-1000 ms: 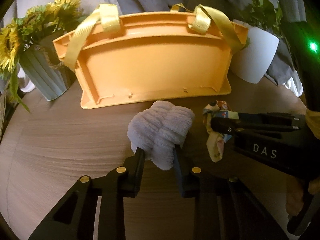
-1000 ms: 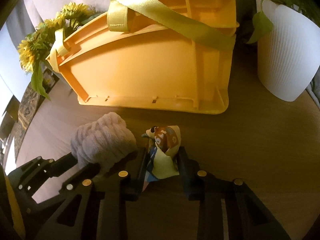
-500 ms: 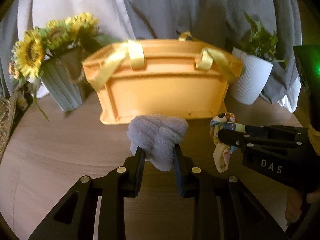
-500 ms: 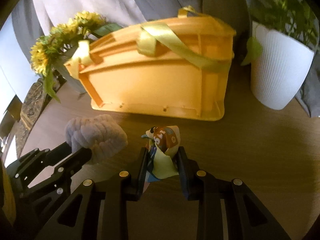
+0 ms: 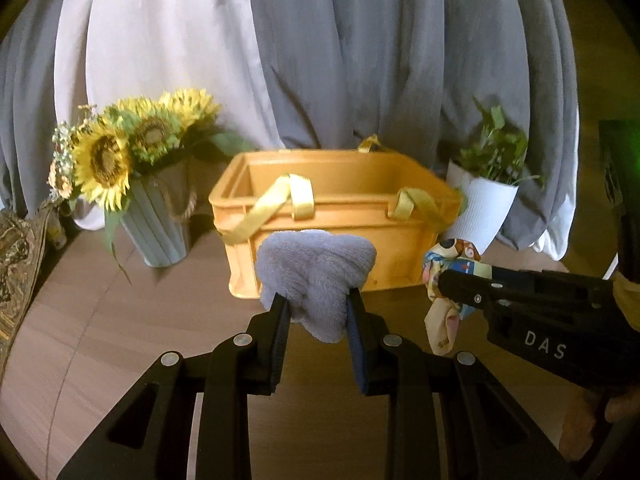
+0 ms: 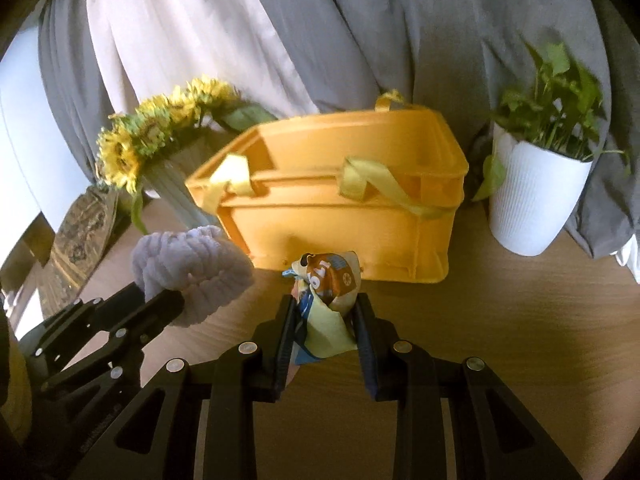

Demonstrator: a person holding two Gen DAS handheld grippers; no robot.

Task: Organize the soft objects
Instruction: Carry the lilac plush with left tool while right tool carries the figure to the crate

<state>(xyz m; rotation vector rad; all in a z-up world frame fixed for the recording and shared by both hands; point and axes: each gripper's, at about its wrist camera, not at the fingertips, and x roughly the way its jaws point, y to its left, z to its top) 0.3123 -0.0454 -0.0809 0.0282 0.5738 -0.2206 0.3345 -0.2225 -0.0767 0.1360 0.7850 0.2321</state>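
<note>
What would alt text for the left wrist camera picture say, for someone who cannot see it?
The left gripper holds a fluffy lavender cloth above a wooden table, before an open orange basket with yellow straps. Beside it, the right gripper clamps a colourful printed cloth. Sunflowers, a white-potted plant and grey curtains stand behind.

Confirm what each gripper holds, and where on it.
Left gripper pinches the lavender fluffy cloth by its lower bunched end. Right gripper pinches the printed cloth around its middle.

Fluffy lavender towel [image 5: 316, 272], smooth orange plastic crate [image 5: 332, 200], matt wood-grain table [image 5: 100, 320]
</note>
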